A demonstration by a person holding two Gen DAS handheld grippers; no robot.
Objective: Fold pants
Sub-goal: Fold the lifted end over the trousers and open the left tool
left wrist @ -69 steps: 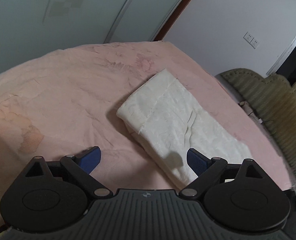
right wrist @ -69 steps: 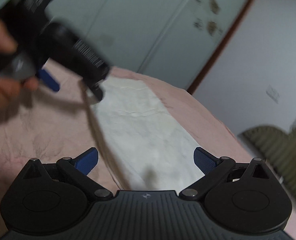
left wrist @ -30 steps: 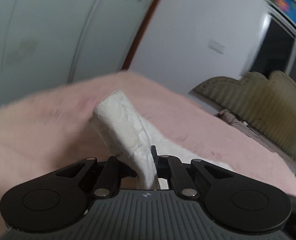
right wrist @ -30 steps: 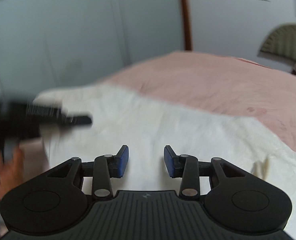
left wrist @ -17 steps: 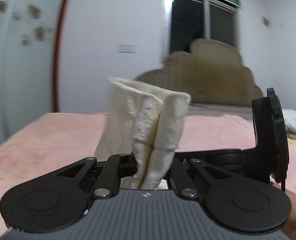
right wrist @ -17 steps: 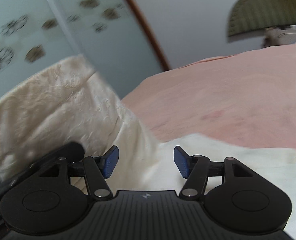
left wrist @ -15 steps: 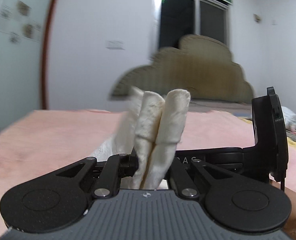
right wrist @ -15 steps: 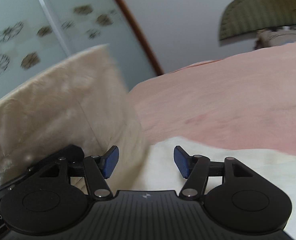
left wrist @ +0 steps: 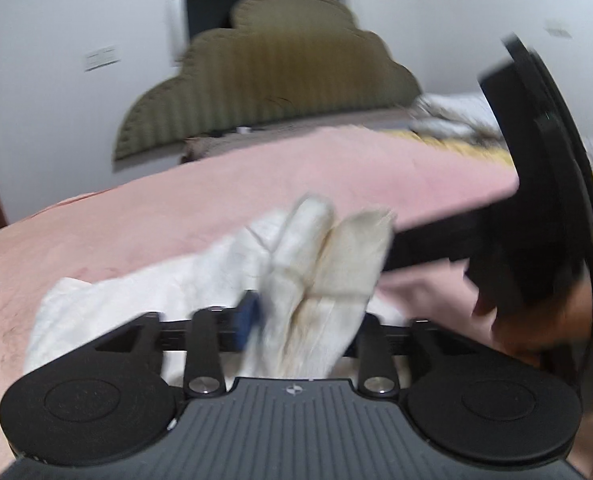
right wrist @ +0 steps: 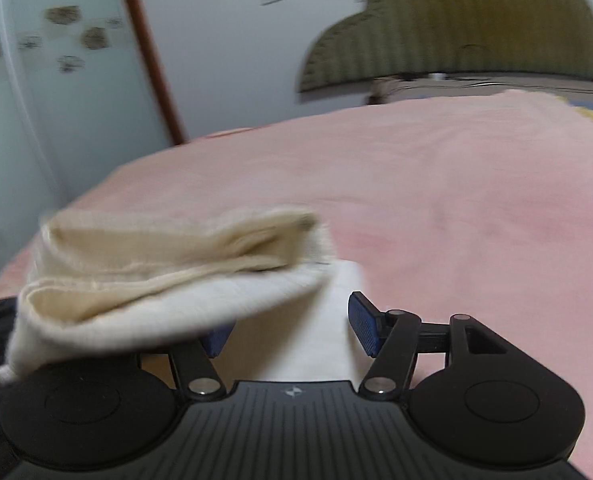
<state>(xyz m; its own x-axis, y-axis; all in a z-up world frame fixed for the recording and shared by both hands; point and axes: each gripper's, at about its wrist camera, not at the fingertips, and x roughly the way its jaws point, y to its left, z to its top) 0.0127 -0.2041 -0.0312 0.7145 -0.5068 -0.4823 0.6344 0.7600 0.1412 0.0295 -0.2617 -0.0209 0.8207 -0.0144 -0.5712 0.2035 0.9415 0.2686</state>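
Clearly your left gripper (left wrist: 296, 316) clamps the cream pants (left wrist: 320, 264) at lower centre to carry the fold over, while your right gripper (right wrist: 286, 330) waits open-jawed.

No readable text, label, brand or number anywhere.

Pink bedspread (right wrist: 456, 184), olive scalloped headboard (left wrist: 272, 68), white wall (right wrist: 224, 64), frosted floral wardrobe door (right wrist: 56, 80)

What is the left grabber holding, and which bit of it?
The left gripper pinches the cream pants at their folded, bunched end. The right gripper is open, holding nothing.
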